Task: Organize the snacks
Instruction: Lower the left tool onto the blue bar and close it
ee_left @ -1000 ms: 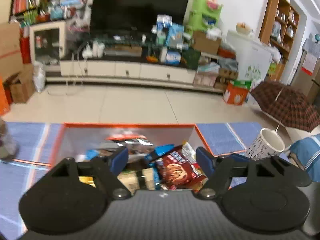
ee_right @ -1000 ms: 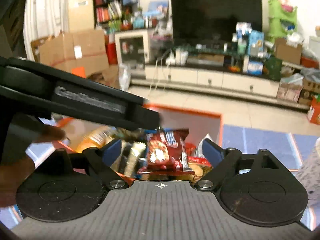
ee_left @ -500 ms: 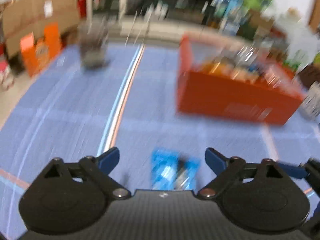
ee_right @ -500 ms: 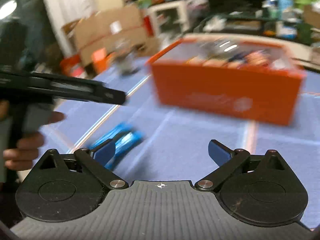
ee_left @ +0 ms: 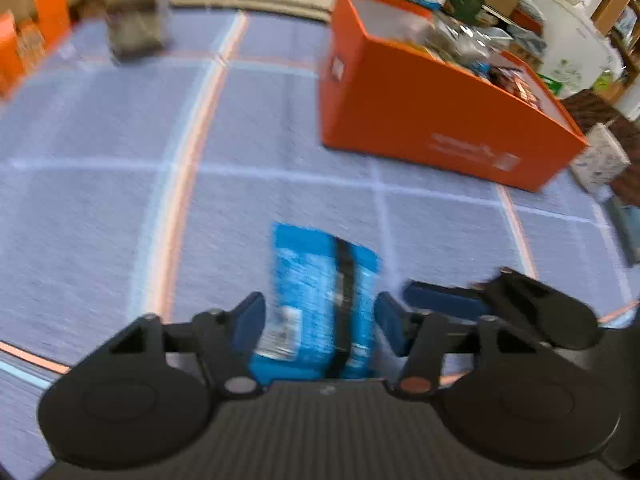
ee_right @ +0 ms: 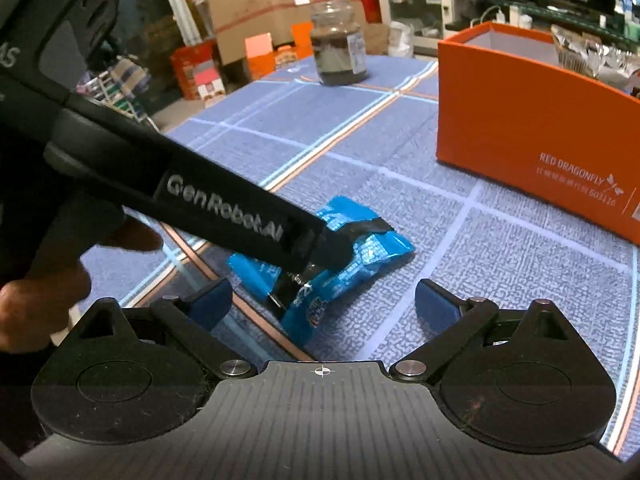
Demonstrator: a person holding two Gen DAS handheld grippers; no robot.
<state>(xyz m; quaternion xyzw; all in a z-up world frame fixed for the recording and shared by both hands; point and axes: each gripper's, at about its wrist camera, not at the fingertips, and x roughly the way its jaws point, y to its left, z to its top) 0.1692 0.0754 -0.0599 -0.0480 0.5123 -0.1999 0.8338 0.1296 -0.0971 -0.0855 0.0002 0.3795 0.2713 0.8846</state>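
- My left gripper (ee_left: 320,322) is low over the worktop, its two blue-padded fingers spread on either side of a blue snack packet (ee_left: 320,300). From the left wrist view the pads sit just beside the packet's edges; the picture is blurred, so I cannot tell whether they touch it.
- From the right wrist view, my left gripper (ee_right: 320,246) comes in from the left as a long black body with pale lettering, and its tip lies over the middle of the blue snack packet (ee_right: 332,264).
- My left hand (ee_right: 44,280) shows at the left edge of that view, wrapped around the gripper's handle.
- My right gripper (ee_right: 324,304) is wide open, fingers well apart and holding nothing. It sits just behind the packet, which lies between and a little ahead of its fingertips.
- The packet lies flat on the worktop (ee_right: 460,248), which is covered in a blue cloth with pale and orange stripes crossing it. A dark band runs across the packet's wrapper.
- Beyond the packet, to the right and well apart from it, stands an open orange box (ee_right: 532,128) with white print on its side. In the left wrist view the orange box (ee_left: 432,108) holds a mix of snack packs, too blurred to name.
- Farther back on the worktop stands a glass jar (ee_right: 338,44) with dark contents.
- Behind the worktop are cardboard boxes (ee_right: 276,4) and a cluttered room.
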